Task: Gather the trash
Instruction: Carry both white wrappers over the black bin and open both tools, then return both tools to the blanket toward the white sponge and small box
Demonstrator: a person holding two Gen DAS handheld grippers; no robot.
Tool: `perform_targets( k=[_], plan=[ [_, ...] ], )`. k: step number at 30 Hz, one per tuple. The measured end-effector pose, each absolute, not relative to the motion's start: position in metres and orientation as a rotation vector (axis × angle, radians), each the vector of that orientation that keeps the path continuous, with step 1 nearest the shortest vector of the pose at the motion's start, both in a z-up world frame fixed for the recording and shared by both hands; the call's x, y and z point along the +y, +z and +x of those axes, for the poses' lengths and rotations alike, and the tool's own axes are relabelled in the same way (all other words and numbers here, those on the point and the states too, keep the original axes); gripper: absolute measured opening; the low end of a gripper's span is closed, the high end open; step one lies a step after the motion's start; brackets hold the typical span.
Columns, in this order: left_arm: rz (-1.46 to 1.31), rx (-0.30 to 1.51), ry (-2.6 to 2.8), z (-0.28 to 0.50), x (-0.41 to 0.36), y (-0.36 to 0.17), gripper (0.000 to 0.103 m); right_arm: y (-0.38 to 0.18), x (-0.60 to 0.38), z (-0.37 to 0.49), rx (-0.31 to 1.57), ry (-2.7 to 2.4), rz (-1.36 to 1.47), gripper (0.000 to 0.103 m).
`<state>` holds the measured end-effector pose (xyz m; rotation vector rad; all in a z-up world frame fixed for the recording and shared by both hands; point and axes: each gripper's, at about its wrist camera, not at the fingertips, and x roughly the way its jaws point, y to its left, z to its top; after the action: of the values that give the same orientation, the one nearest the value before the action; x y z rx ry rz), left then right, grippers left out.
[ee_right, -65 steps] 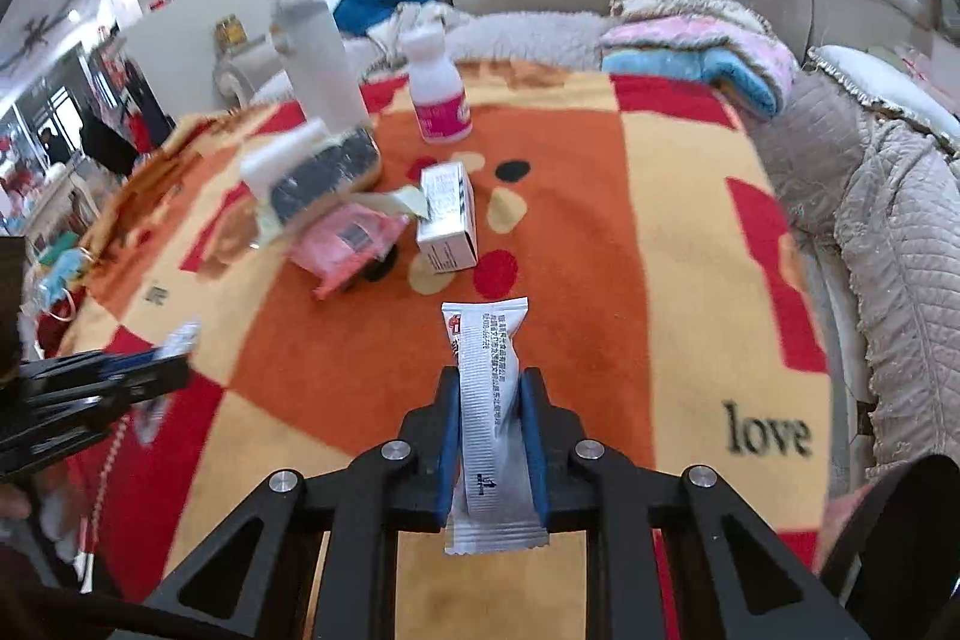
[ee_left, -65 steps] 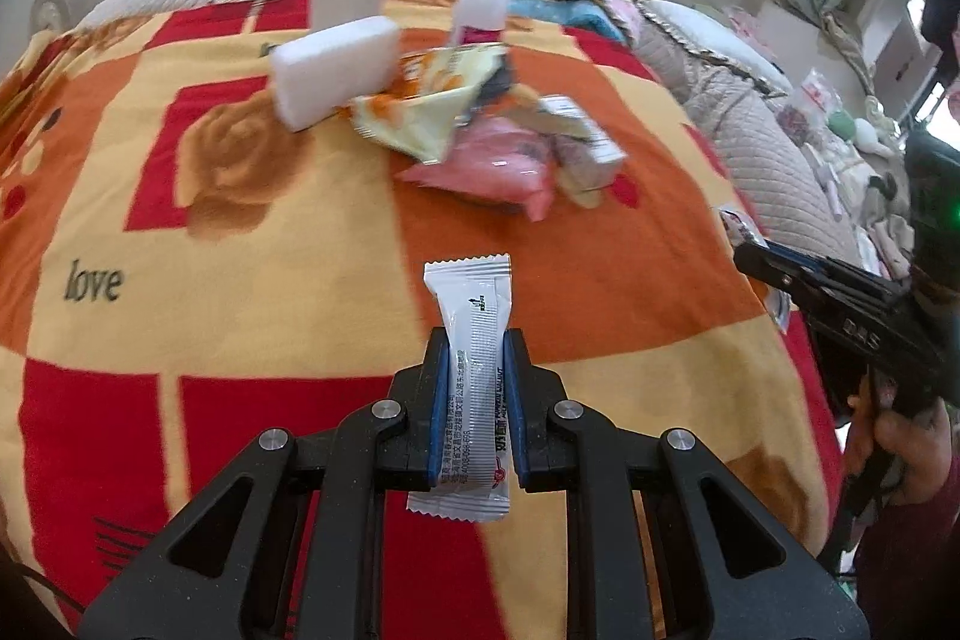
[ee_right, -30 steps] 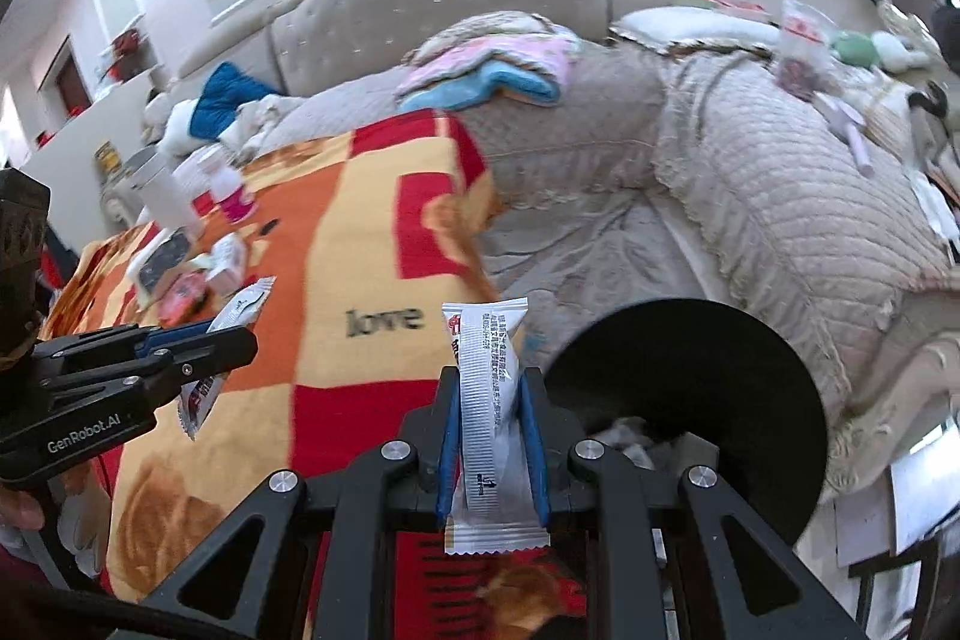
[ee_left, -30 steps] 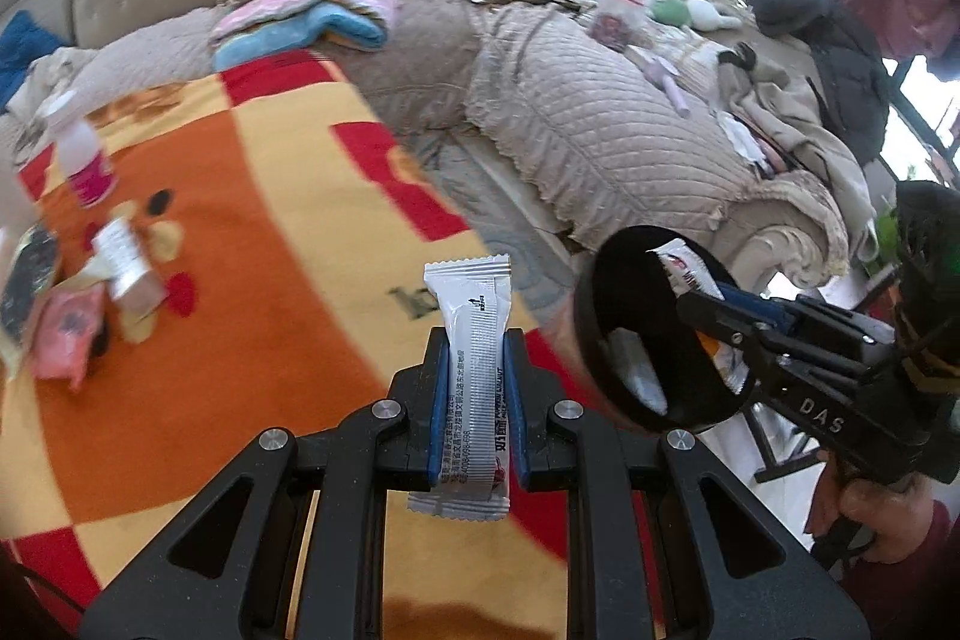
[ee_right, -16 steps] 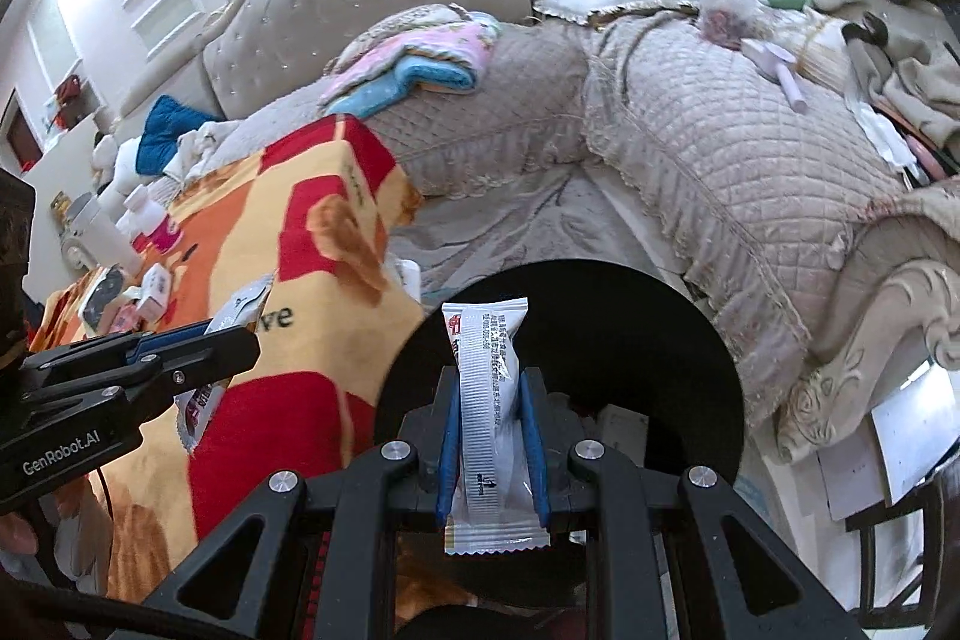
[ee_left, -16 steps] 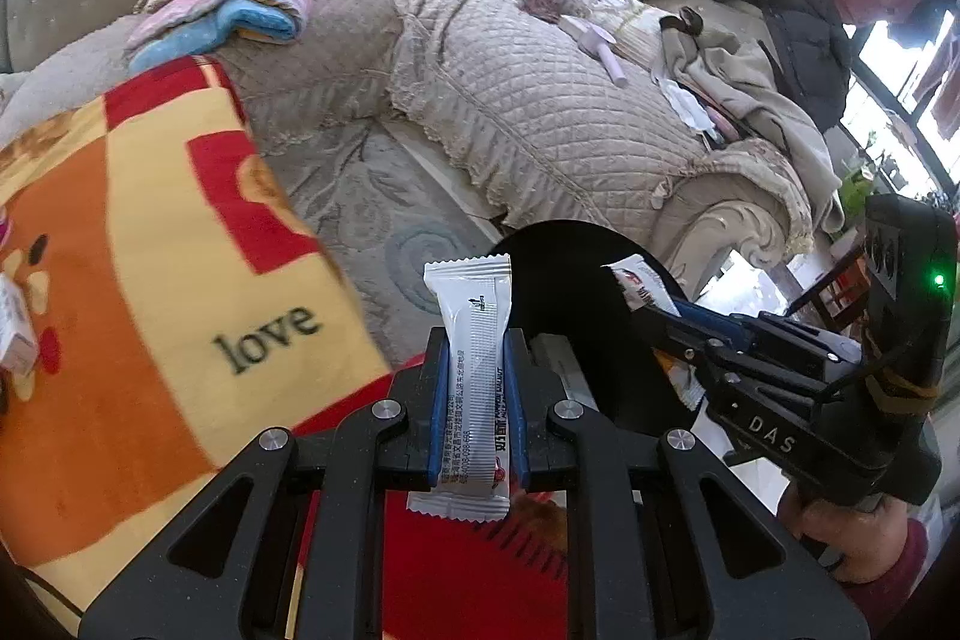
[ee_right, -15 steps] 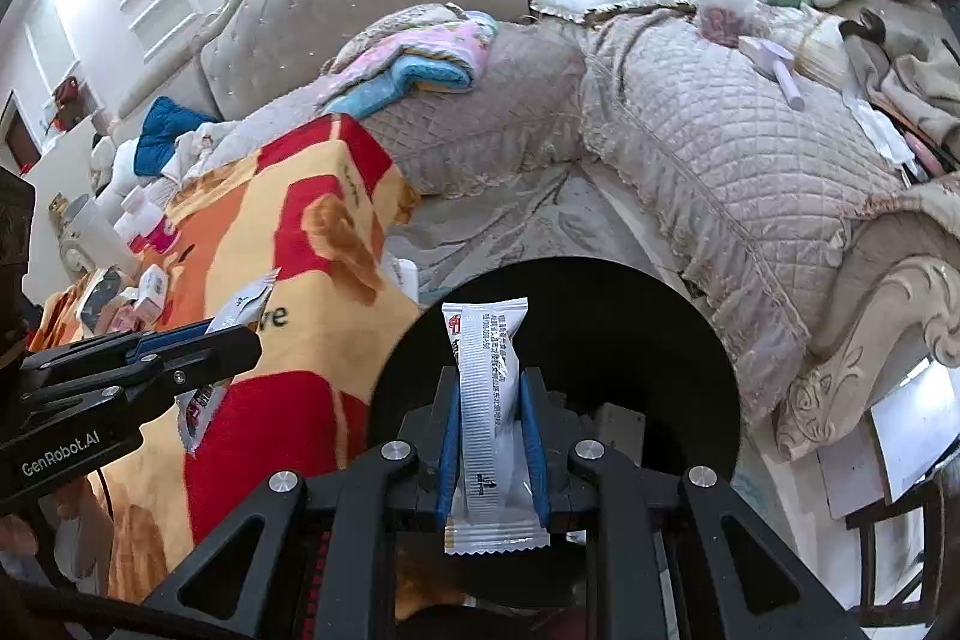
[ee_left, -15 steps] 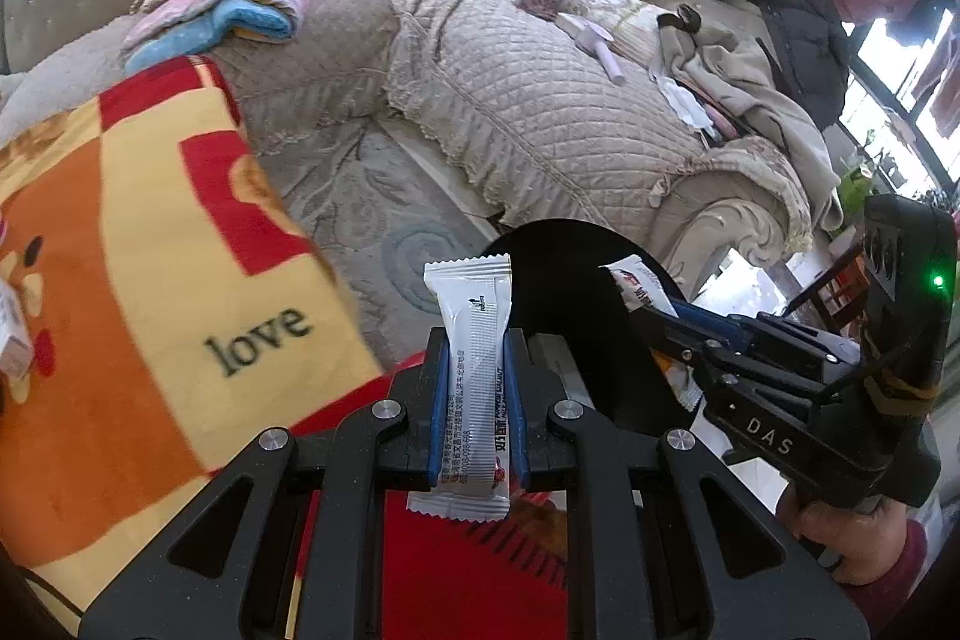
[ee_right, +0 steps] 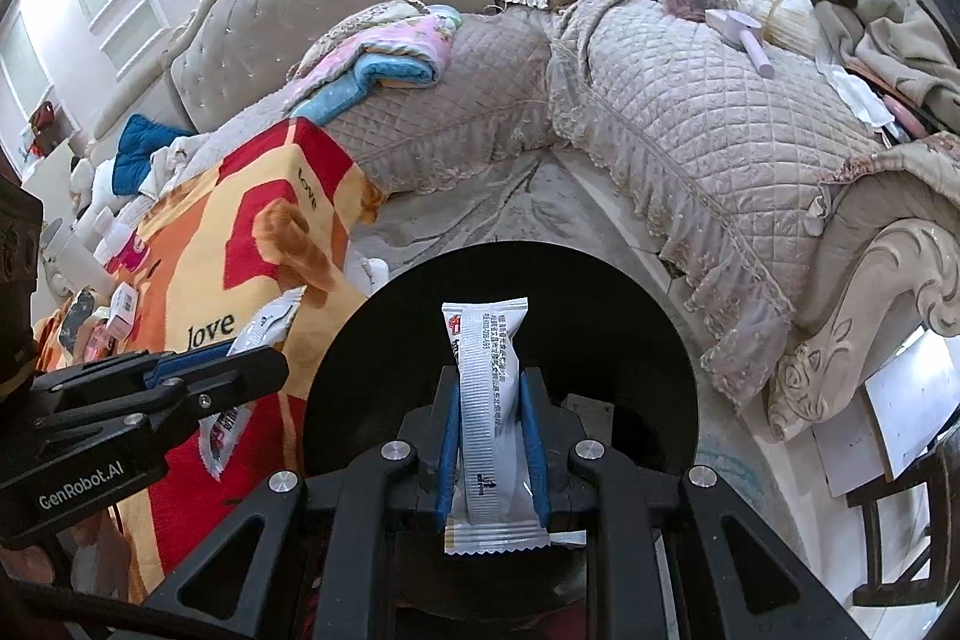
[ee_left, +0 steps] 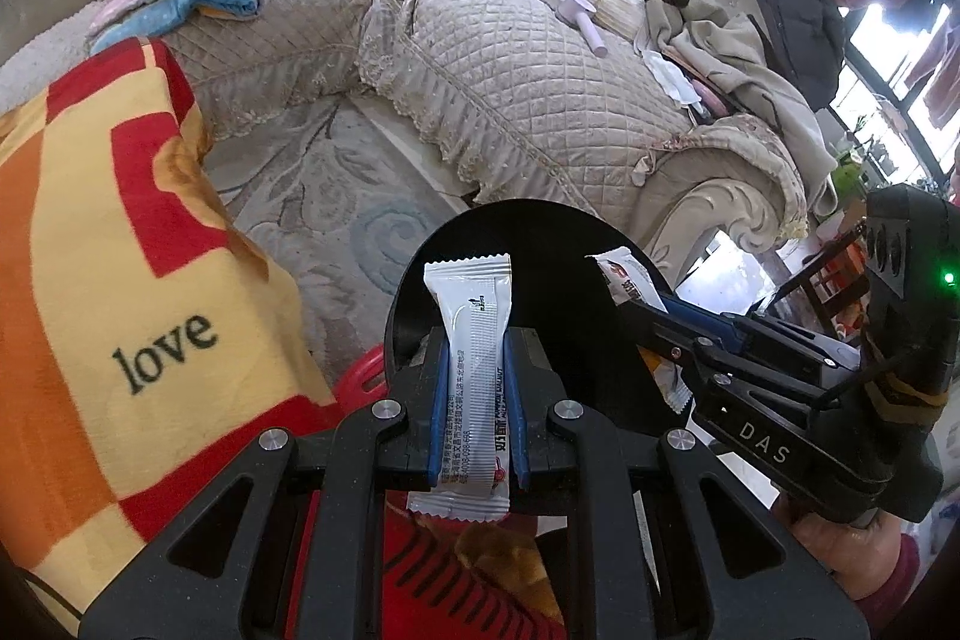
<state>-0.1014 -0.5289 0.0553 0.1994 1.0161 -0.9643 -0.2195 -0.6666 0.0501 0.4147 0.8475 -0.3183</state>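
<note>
Sachets (ee_left: 471, 382) (ee_right: 489, 424) stay pinched in our left gripper (ee_left: 474, 400) and right gripper (ee_right: 492, 436) above the bin (ee_right: 648, 340); releasing off-centre may drop either outside its rim.

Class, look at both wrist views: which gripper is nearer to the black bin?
Right. The right gripper holds its packet over the black bin opening; the left gripper, also holding a packet, sits at the rim beside the blanket.

The black bin's (ee_right: 660, 340) inside is too dark to read.
</note>
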Motion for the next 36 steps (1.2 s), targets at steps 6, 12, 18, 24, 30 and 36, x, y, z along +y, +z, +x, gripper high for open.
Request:
perform_targets(
  k=[6, 12, 18, 24, 30, 36],
  plan=[
    [0.171, 1.022, -0.988, -0.100, -0.532, 0.052, 0.015, 0.047, -0.671, -0.219, 0.851, -0.326, 0.425, 0.018],
    [0.128, 1.050, -1.014, -0.095, -0.531, 0.050, 0.042, 0.048, -0.673, -0.220, 0.843, -0.365, 0.418, 0.029],
    [0.099, 1.045, -0.995, -0.091, -0.519, 0.055, 0.055, 0.049, -0.670, -0.218, 0.846, -0.361, 0.429, 0.043],
    [0.153, 0.991, -0.908, -0.092, -0.498, 0.059, 0.055, 0.050, -0.656, -0.212, 0.851, -0.329, 0.417, 0.045],
    [0.174, 0.960, -0.822, -0.083, -0.465, 0.057, 0.055, 0.047, -0.633, -0.196, 0.870, -0.283, 0.407, 0.045],
    [0.154, 0.954, -0.744, -0.071, -0.426, 0.056, 0.055, 0.048, -0.601, -0.177, 0.891, -0.220, 0.373, 0.046]
  ],
)
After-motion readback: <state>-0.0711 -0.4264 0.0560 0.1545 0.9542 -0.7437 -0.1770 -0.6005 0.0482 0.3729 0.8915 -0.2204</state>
